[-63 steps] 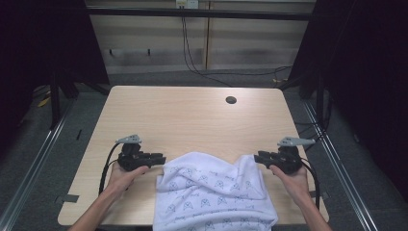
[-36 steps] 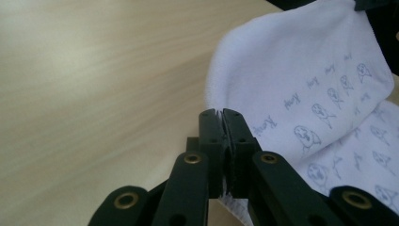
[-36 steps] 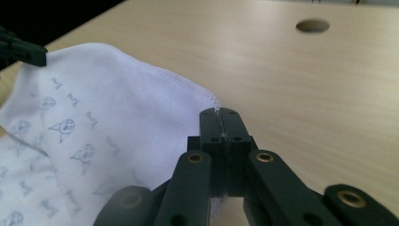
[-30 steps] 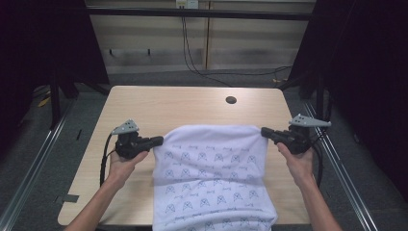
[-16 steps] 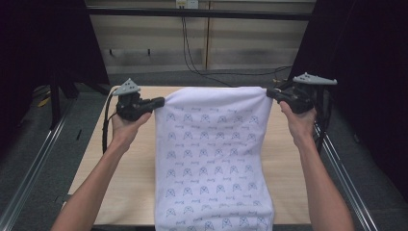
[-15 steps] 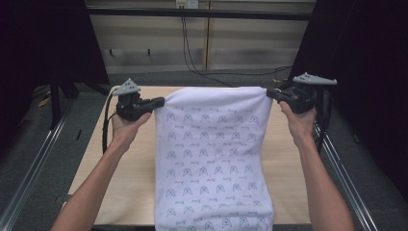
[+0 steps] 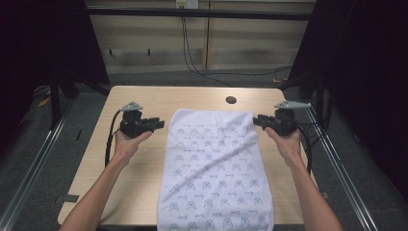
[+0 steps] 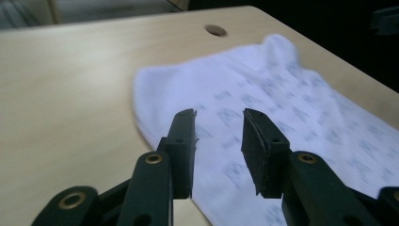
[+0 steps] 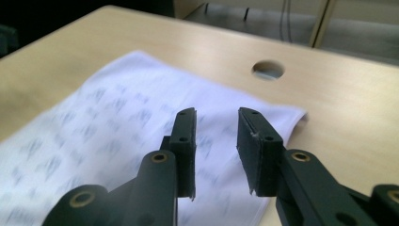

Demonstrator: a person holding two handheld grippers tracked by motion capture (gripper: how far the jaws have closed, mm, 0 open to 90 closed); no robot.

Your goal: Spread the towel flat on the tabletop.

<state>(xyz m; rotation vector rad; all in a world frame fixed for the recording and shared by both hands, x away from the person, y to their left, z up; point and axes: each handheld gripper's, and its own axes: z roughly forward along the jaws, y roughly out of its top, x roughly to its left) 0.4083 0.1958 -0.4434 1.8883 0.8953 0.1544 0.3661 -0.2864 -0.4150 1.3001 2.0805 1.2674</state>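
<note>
White cloth (image 7: 216, 168), blue motifs

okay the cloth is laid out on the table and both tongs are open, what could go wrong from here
1. The cloth hangs over the near edge of the table, so its weight could drag it off.
2. The left tongs and right tongs sit open just over its far corners; any move might snag and rumple them.
3. Slight wrinkles near the far end may stay in.

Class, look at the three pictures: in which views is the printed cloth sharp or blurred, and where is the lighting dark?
High view: the cloth and its print are fairly sharp on the evenly lit table, while the surroundings fall into near-black. Left gripper view: the hand-held gripper is crisp, the cloth's print behind it smeared. Right gripper view: likewise, sharp hand-held gripper, blurred print.
</note>
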